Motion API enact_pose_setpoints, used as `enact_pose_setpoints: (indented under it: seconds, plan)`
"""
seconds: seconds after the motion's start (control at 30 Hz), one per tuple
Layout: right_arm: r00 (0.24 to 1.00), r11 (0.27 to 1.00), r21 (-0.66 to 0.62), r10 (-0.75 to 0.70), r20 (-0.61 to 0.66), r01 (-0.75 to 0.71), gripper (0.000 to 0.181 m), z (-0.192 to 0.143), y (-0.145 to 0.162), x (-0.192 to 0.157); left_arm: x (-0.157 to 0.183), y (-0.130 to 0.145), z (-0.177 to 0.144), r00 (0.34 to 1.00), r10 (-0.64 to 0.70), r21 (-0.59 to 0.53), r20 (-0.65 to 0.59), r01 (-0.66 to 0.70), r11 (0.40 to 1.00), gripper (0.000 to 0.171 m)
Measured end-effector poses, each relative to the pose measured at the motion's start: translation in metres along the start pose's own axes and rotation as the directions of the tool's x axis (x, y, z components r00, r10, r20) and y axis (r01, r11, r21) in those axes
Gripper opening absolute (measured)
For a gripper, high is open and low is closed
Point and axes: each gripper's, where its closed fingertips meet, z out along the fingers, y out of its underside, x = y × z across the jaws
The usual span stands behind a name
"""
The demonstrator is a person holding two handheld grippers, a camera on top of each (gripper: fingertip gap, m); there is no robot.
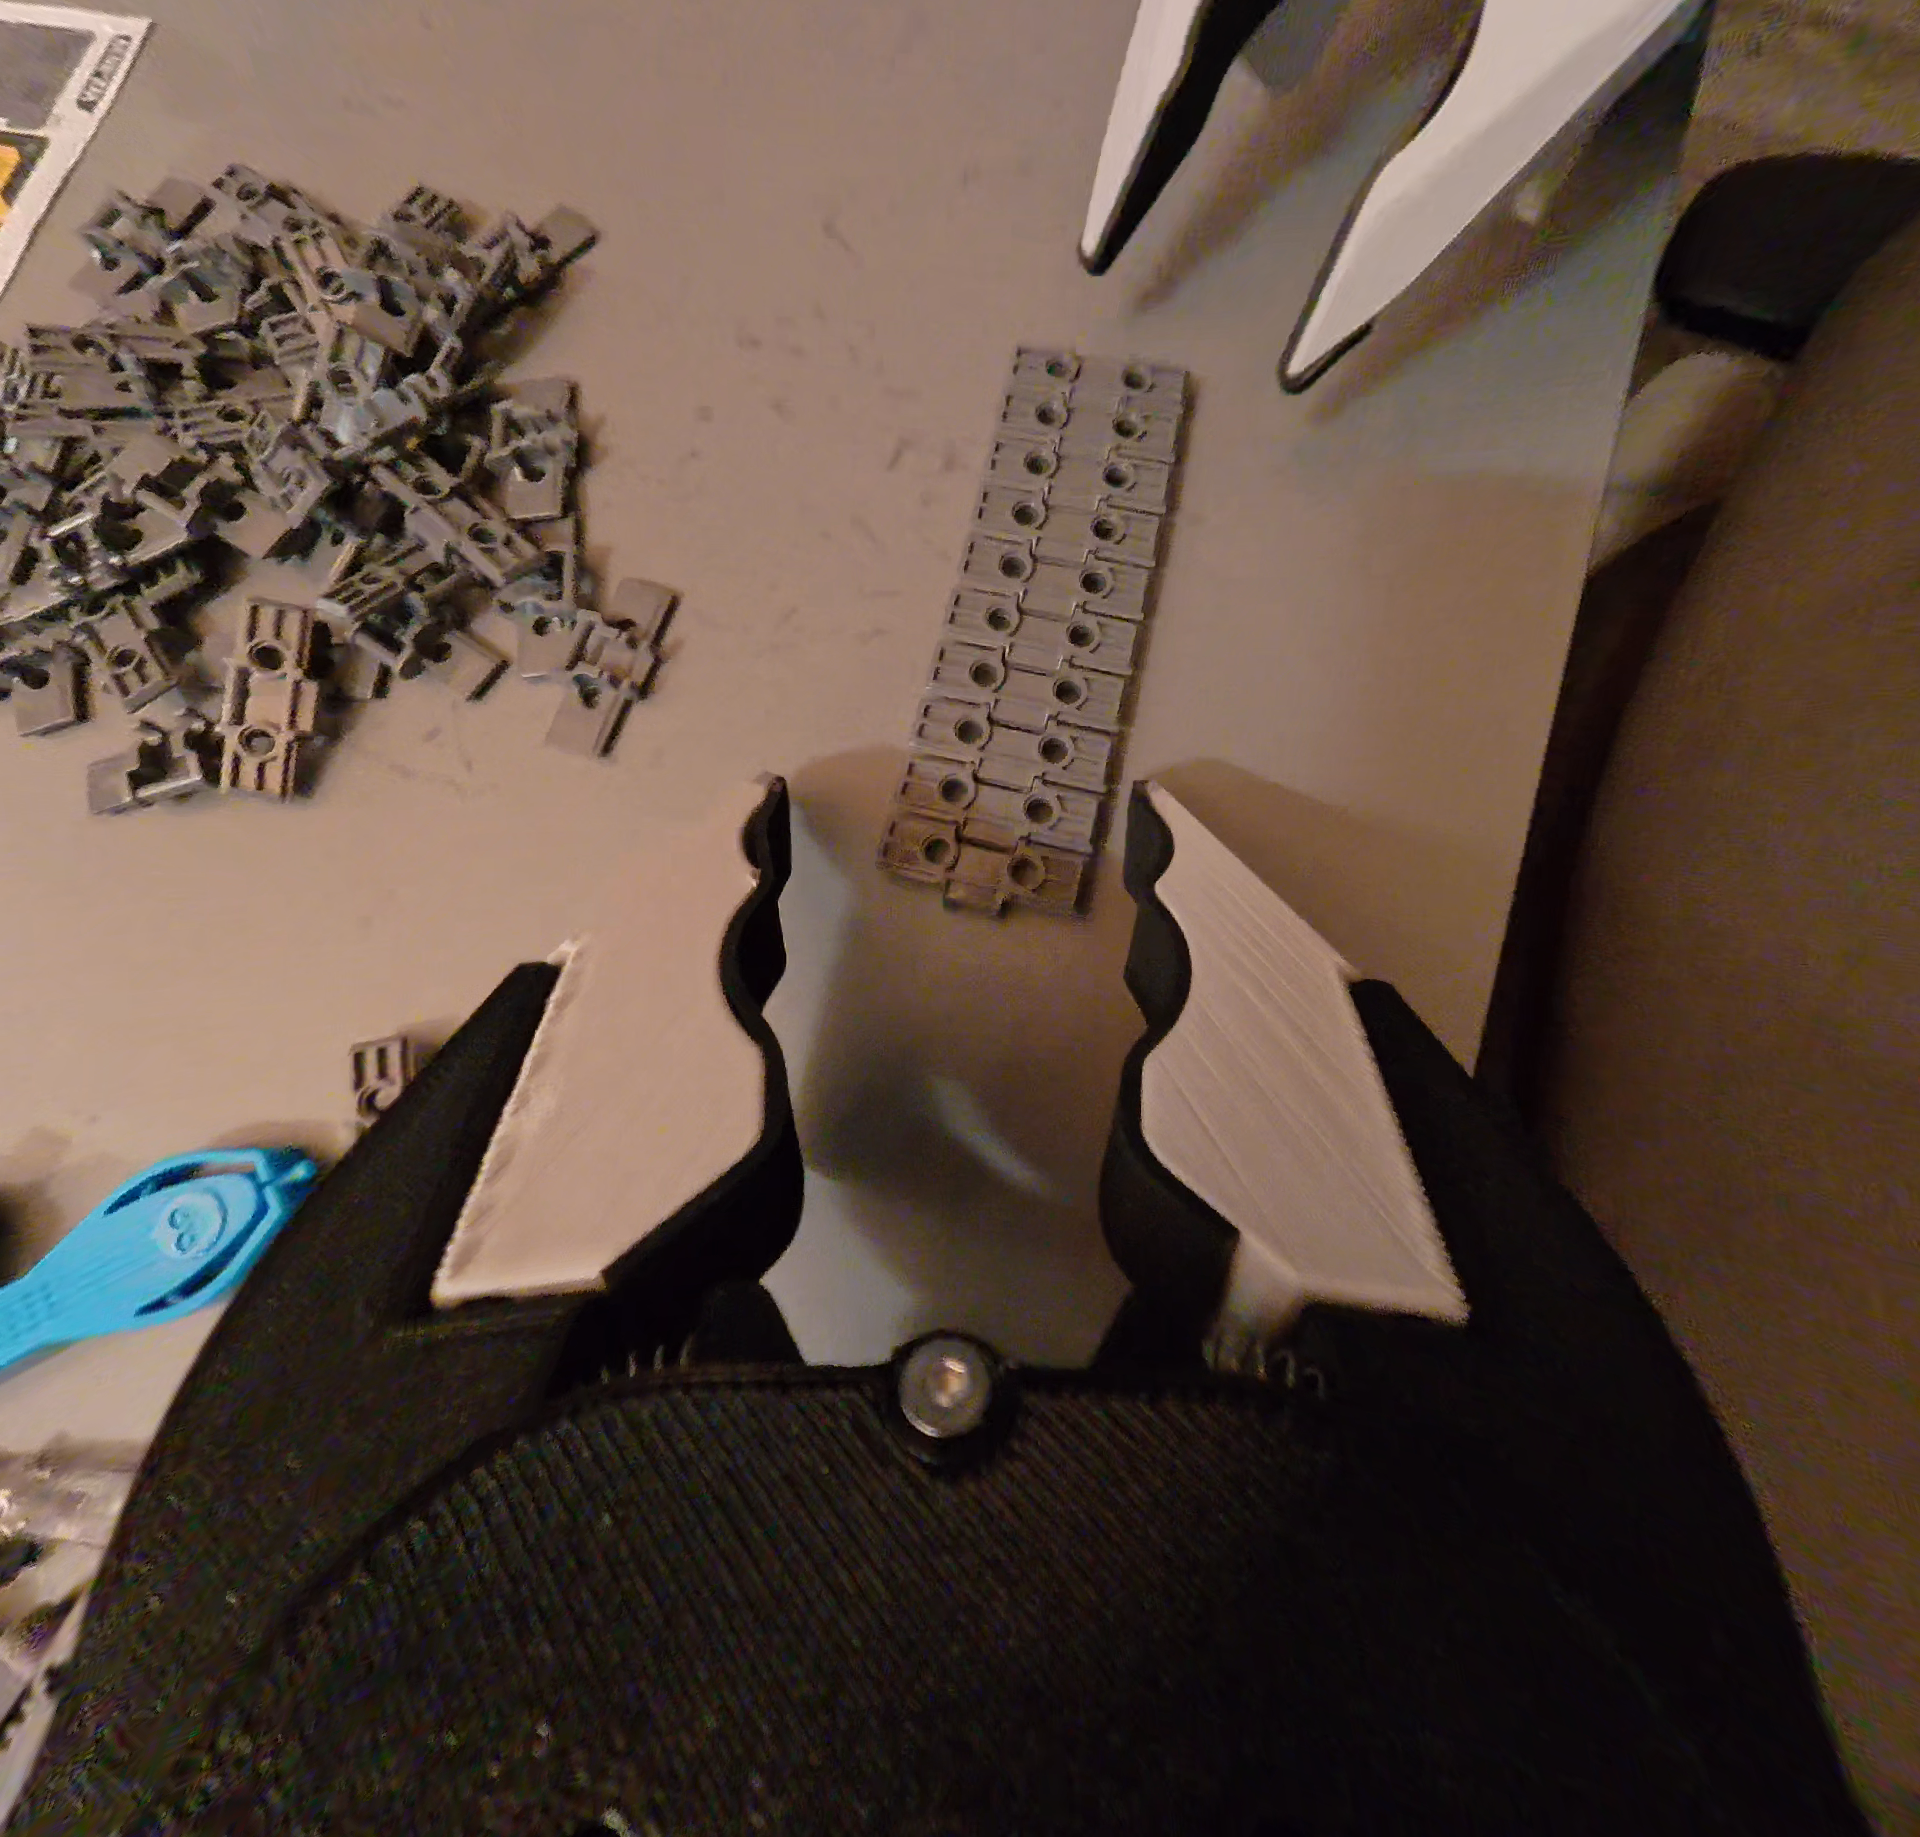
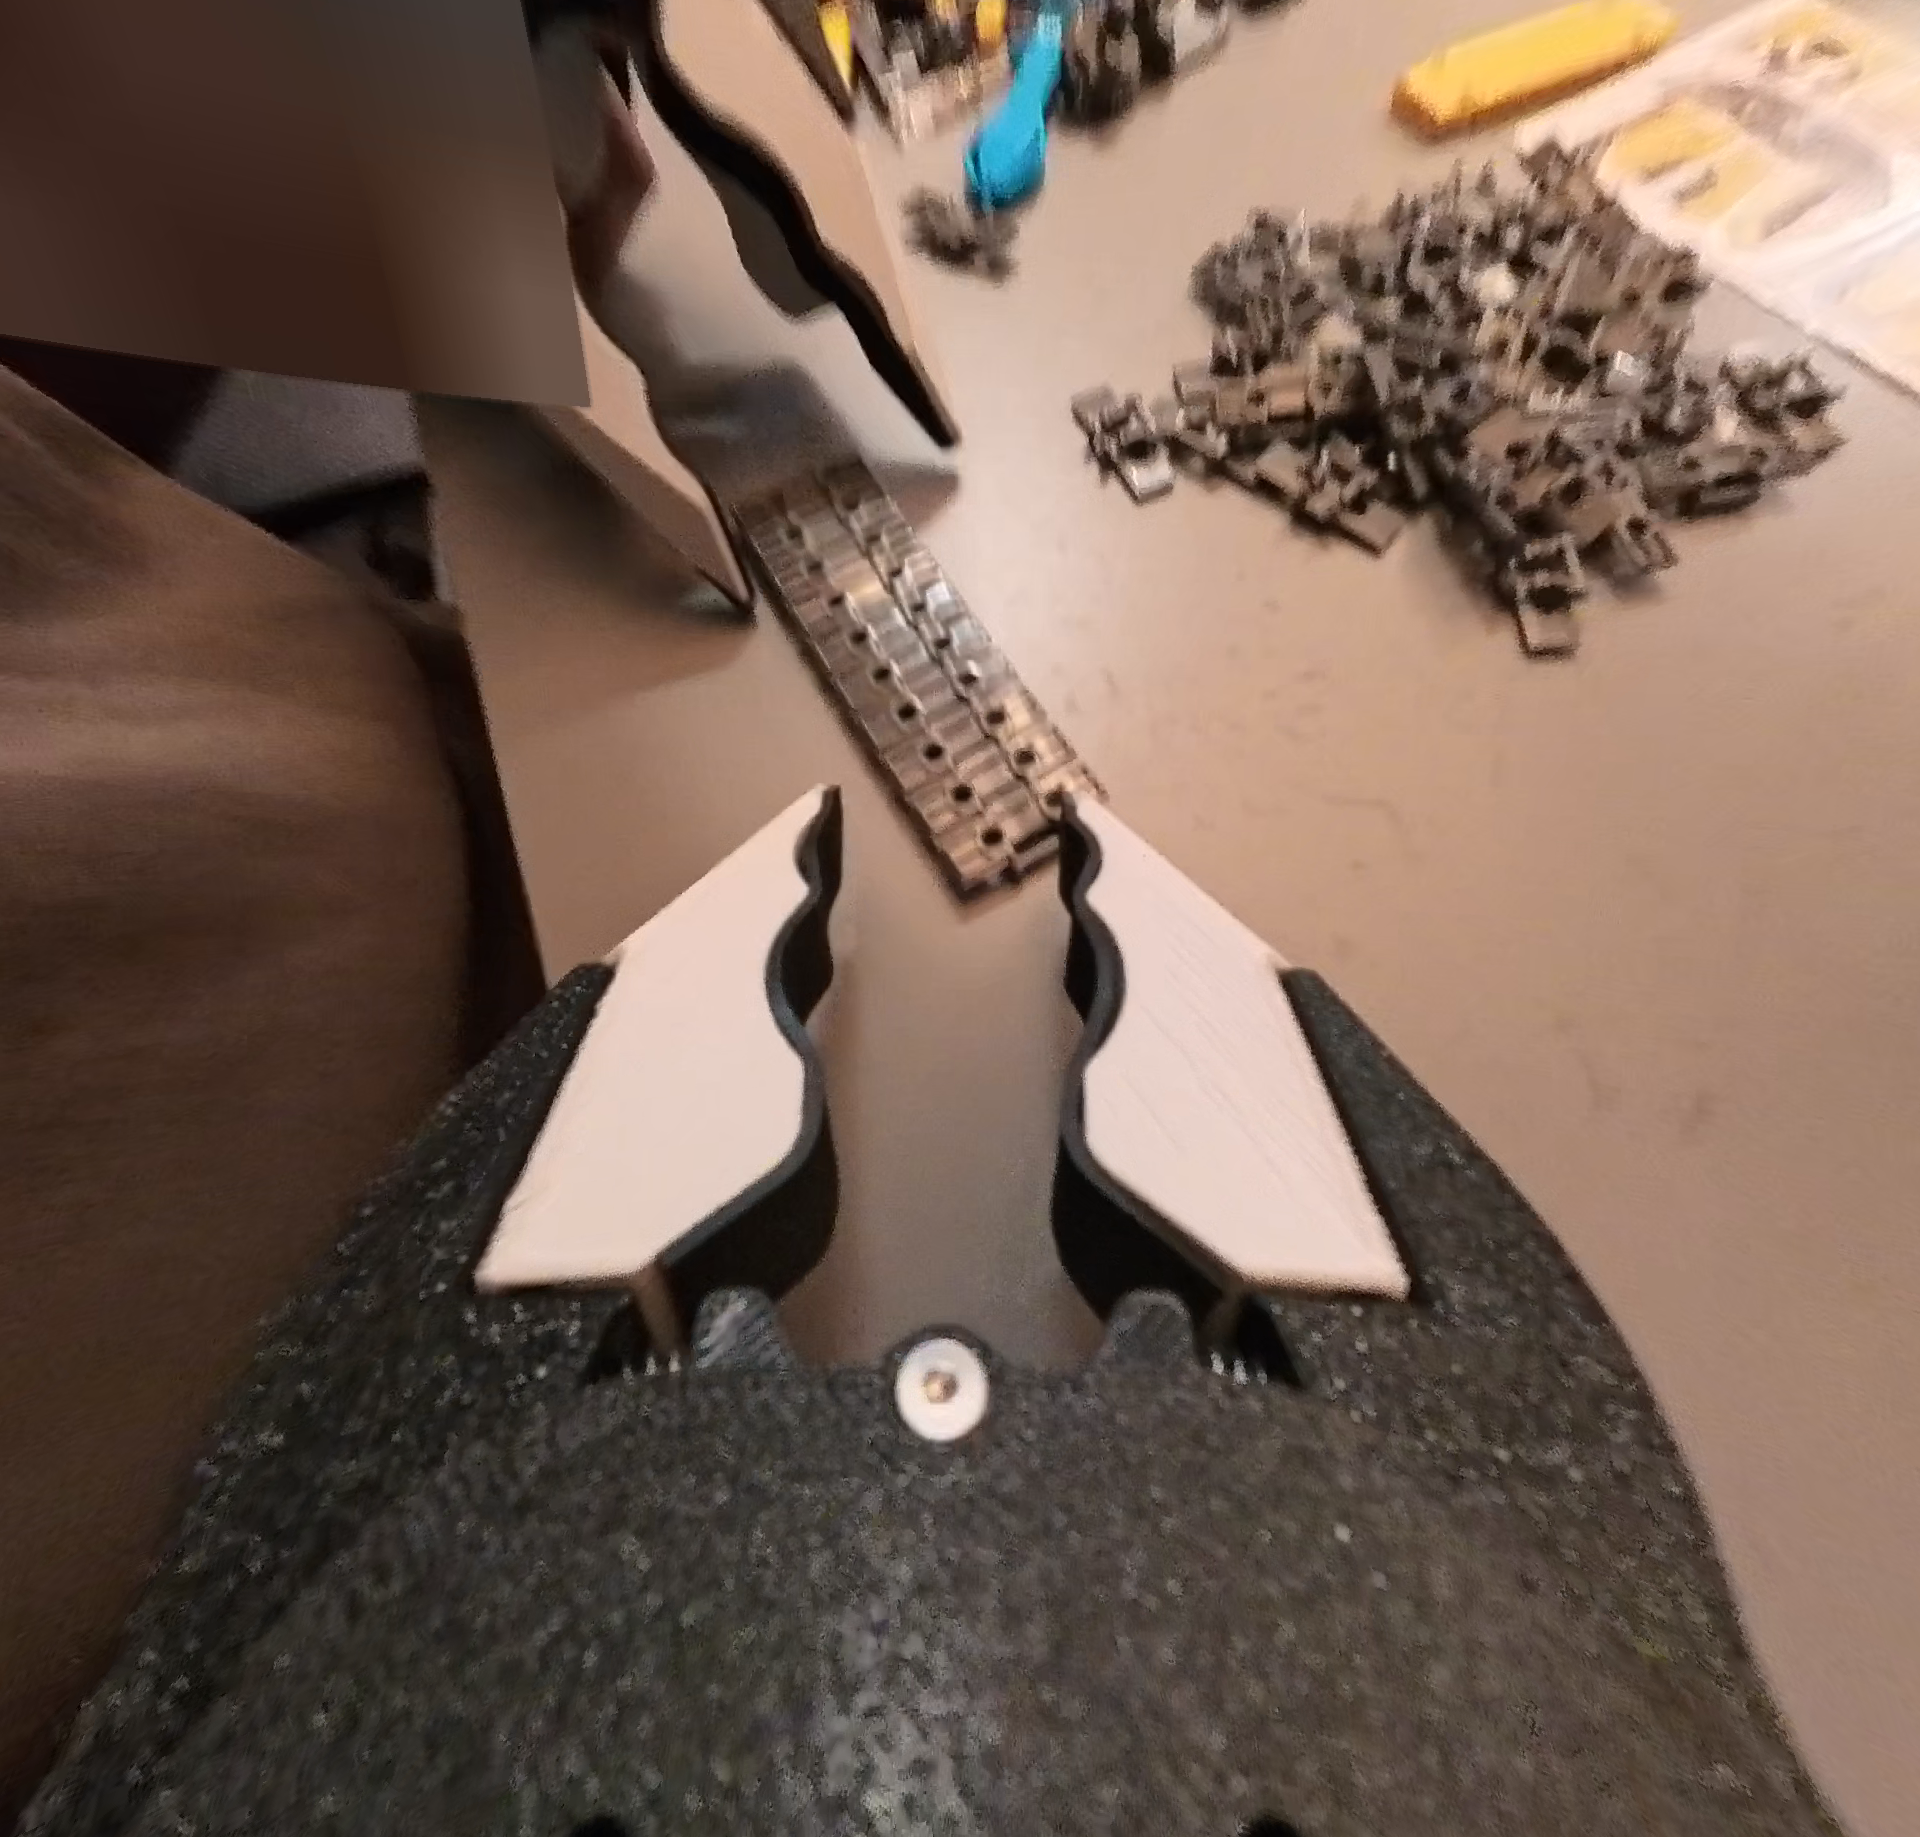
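Both jaws apart: left hand-held gripper [image 1: 956, 800] and right hand-held gripper [image 2: 951, 811] flank opposite ends of grey track strip [image 1: 1039, 634]; bare tabletop [image 1: 810, 353] between strip and loose-link pile [image 1: 301, 457] at left.

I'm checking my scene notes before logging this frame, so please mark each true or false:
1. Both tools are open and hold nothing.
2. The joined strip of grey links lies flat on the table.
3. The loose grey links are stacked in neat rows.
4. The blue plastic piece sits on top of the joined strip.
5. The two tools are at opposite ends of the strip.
1. True: the left tool and the right tool both stand open and empty.
2. True: the joined strip lies flat on the table.
3. False: the loose grey links form a jumbled pile.
4. False: the blue plastic piece lies apart from the strip, beside the left tool.
5. True.
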Motion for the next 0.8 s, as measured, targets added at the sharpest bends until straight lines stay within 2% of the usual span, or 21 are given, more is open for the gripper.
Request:
enact_pose_setpoints:
  seconds: [0.13, 0.2, 0.27, 0.3, 0.5, 0.8]
  plan:
    - [0.995, 0.987, 0.154, 0.019, 0.095, -0.034, 0.033, 0.008, -0.038, -0.021, 0.0, -0.01, -0.011, 0.998, -0.049, 0.09, -0.05, 0.053, 0.995, 0.06]
    - [0.994, 0.99, 0.137, 0.02, 0.11, -0.035, 0.024, 0.024, -0.045, -0.029, 0.0, -0.009, -0.01, 0.996, -0.062, 0.079, -0.069, 0.067, 0.995, 0.06]
    - [0.997, 0.996, 0.084, -0.02, 0.078, 0.013, 0.002, 0.041, -0.045, -0.03, 0.003, -0.006, -0.007, 0.996, -0.049, 0.053, -0.08, 0.053, 0.997, 0.06]
    - [0.997, 0.997, 0.066, -0.044, 0.055, 0.041, 0.0, 0.048, -0.045, -0.029, 0.005, -0.004, -0.006, 0.996, -0.039, 0.041, -0.079, 0.042, 0.998, 0.06]
    - [0.994, 0.998, 0.003, -0.066, 0.084, 0.066, 0.0, 0.069, -0.048, -0.035, 0.006, -0.001, -0.003, 0.998, -0.016, 0.016, -0.066, 0.017, 1.0, 0.058]
    - [0.994, 0.996, -0.078, -0.045, 0.097, 0.052, 0.0, 0.079, -0.039, -0.033, 0.006, 0.0, -0.001, 0.997, -0.023, 0.001, -0.069, 0.023, 1.0, 0.058]
